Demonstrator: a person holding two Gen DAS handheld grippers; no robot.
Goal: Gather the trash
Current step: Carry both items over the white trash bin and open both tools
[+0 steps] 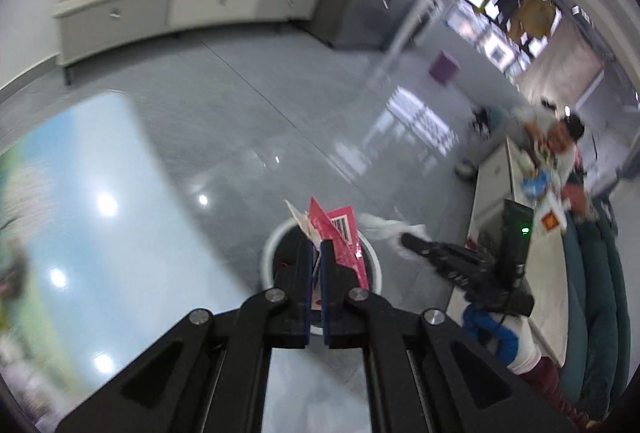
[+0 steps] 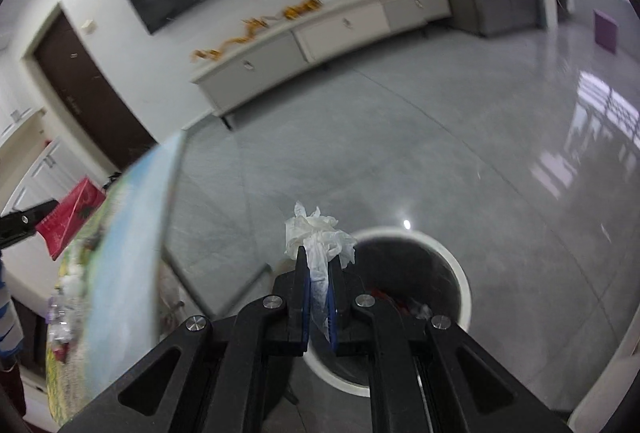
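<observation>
Your left jaws are pinched nearly together on a red wrapper (image 1: 340,233) with a barcode, so your left gripper (image 1: 318,245) holds it right above the mouth of the white-rimmed trash bin (image 1: 372,253). Your right jaws are likewise closed down on a crumpled white tissue (image 2: 320,237), and your right gripper (image 2: 319,257) hangs at the near-left edge of the same trash bin (image 2: 460,273), where some red and pale scraps already lie inside. From the left view, your right gripper (image 1: 412,243) comes in from the right, tissue at its tip. The bin stands on a glossy grey floor (image 2: 400,153) beside a table with a printed cover (image 1: 80,213). A long white cabinet (image 2: 320,33) lines the far wall.
</observation>
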